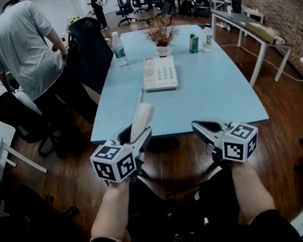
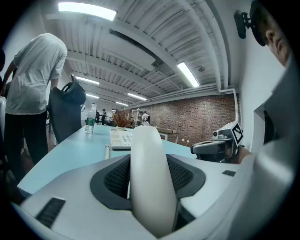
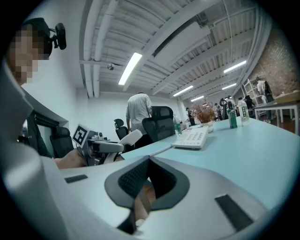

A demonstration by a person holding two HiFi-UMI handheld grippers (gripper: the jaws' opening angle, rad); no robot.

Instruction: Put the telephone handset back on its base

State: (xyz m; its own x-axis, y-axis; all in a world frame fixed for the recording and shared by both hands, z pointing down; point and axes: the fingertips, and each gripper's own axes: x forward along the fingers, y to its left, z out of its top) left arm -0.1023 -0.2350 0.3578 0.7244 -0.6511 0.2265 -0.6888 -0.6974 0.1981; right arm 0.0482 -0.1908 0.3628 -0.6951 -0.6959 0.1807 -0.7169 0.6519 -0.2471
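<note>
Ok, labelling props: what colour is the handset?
Off-white; the telephone handset shows best in the left gripper view.

Smooth handset [image 2: 149, 178], seemingly plastic; matt table [image 1: 218, 96]

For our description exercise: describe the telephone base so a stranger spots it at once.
Find the light-blue table. In front of the dried-flower pot lies the telephone base. Unlike the upright bottles and can nearby, it is a flat white slab with a keypad.
</note>
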